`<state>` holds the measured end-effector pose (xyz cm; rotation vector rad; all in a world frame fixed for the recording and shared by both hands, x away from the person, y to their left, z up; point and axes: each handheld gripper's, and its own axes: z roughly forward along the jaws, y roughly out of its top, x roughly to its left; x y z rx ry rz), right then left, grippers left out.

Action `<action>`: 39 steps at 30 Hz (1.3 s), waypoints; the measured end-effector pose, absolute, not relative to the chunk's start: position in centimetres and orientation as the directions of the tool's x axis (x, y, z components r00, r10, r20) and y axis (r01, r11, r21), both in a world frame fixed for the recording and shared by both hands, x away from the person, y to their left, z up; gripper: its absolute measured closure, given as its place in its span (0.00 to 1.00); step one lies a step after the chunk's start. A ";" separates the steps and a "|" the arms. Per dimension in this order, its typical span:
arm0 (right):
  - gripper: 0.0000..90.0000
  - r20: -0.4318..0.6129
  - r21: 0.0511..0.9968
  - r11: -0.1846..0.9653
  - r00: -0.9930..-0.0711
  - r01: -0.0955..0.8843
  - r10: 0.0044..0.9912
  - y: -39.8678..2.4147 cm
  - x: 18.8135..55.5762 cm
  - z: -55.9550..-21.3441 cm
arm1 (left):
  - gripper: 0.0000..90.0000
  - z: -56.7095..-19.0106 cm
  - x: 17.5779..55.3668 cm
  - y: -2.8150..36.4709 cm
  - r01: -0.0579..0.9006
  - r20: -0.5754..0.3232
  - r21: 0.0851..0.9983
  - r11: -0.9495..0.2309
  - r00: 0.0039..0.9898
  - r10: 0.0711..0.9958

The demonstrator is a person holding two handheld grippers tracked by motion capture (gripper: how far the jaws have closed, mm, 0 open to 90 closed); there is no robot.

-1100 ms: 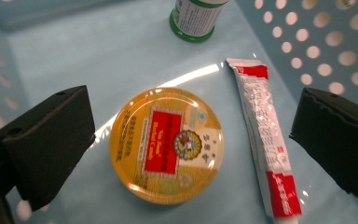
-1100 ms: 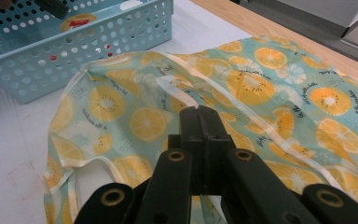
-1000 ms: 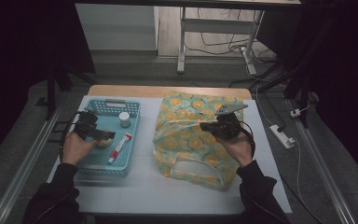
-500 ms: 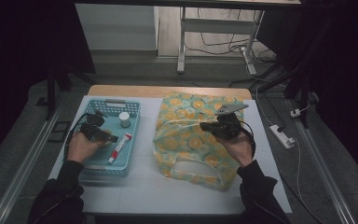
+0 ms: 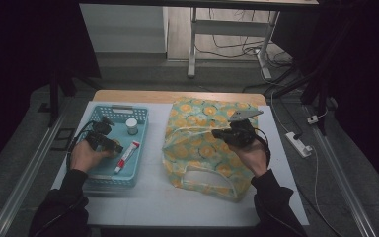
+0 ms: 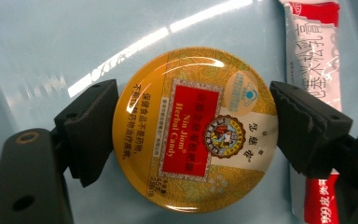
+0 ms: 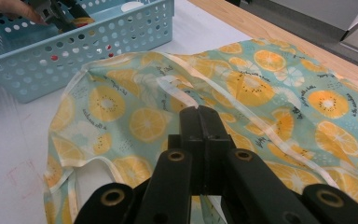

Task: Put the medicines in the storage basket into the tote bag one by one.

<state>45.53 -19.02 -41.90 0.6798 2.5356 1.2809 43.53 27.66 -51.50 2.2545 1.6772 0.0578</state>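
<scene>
Left tool [image 6: 193,135] sits down in the blue basket [image 5: 94,174] and its jaws have just been closing in on the round yellow candy tin [image 6: 195,132], touching both sides. Right tool [image 7: 199,116] is clamped shut on the orange-print bag [image 5: 202,148] over on the desk [image 5: 153,202].

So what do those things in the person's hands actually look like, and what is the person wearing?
Each hand holds a black tool. The left tool has two chunky, matte black jaws with stepped pads, on flat black arms with round holes. The right tool is built the same and carries a grey three-cornered plate on top. A dark cable loops from the left one. Both sleeves are dark and long.
</scene>
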 end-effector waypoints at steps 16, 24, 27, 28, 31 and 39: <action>1.00 0.007 0.811 0.504 -0.867 0.297 0.499 -19.2 45.5 -41.7 | 0.23 -47.5 42.0 27.4 0.847 -0.201 0.469 -0.252 0.380 0.903; 1.00 0.007 0.813 0.502 -0.866 0.296 0.500 -19.2 45.5 -41.7 | 0.23 -45.6 41.1 26.4 0.794 -0.207 0.540 -0.279 0.447 0.870; 1.00 0.007 0.814 0.500 -0.866 0.295 0.499 -19.2 45.5 -41.7 | 0.23 -44.9 40.7 25.7 0.774 -0.198 0.556 -0.302 0.477 0.856; 1.00 0.007 0.814 0.500 -0.866 0.295 0.500 -19.2 45.5 -41.7 | 0.23 -44.7 40.6 25.4 0.767 -0.196 0.564 -0.307 0.485 0.852; 1.00 0.006 0.815 0.500 -0.866 0.294 0.500 -19.2 45.5 -41.6 | 0.23 -44.2 40.3 24.4 0.747 -0.189 0.578 -0.330 0.515 0.836; 1.00 0.004 0.817 0.498 -0.866 0.291 0.499 -19.2 45.4 -41.6 | 0.23 -43.1 39.2 21.8 0.689 -0.183 0.618 -0.379 0.595 0.783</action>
